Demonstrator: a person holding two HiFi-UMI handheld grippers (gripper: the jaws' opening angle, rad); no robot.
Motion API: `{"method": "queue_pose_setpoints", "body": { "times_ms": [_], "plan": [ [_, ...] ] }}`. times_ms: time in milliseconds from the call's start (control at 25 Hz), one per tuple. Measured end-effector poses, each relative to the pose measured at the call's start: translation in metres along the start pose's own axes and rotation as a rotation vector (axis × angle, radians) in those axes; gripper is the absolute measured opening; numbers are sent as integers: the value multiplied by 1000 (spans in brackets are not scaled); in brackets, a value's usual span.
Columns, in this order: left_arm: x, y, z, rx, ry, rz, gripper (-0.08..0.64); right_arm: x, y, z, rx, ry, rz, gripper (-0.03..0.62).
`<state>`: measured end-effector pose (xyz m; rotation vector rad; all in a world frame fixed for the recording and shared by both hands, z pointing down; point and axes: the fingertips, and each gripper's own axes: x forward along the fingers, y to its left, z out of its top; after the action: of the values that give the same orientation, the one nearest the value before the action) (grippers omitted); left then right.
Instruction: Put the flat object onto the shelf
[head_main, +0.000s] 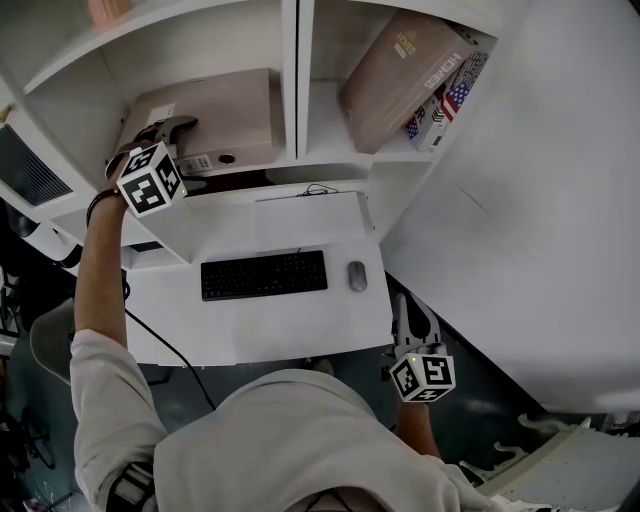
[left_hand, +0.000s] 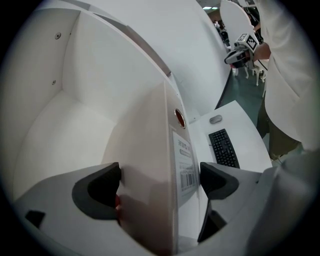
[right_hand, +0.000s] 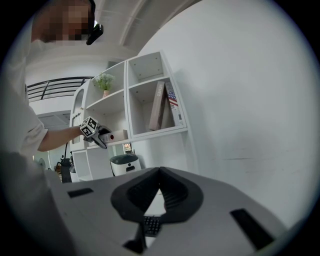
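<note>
The flat tan box (head_main: 210, 110) lies on its broad side in the left compartment of the white shelf (head_main: 290, 165), its labelled edge facing out. My left gripper (head_main: 185, 153) reaches in from the left and straddles the box's near end. In the left gripper view the box (left_hand: 150, 150) stands between the two dark pads (left_hand: 97, 190), and a thin gap shows at the right pad, so the jaws are open around it. My right gripper (head_main: 410, 315) hangs low beside the desk's right edge, shut and empty (right_hand: 160, 172).
A black keyboard (head_main: 264, 274) and a grey mouse (head_main: 357, 275) lie on the white desk (head_main: 250, 330) under the shelf. A second tan box (head_main: 400, 75) and a flag-printed book (head_main: 445, 100) lean in the right compartment. A curved white wall (head_main: 520, 220) stands at the right.
</note>
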<state>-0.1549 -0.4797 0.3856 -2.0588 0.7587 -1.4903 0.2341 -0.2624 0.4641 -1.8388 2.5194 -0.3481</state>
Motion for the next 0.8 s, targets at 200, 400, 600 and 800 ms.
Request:
{"method": "queue_pose_setpoints", "body": {
  "times_ms": [200, 400, 600, 800],
  "plan": [
    [-7, 0, 0, 34, -10, 90, 479, -2, 5, 5, -10, -10, 3, 3],
    [-30, 4, 12, -20, -101, 203, 477, -3, 16, 8, -17, -14, 21, 3],
    [-56, -2, 19, -70, -154, 265, 472, -4, 30, 11, -31, -23, 49, 3],
    [-82, -9, 21, -150, -203, 320, 399, -6, 43, 16, -42, -36, 75, 3]
  ]
}}
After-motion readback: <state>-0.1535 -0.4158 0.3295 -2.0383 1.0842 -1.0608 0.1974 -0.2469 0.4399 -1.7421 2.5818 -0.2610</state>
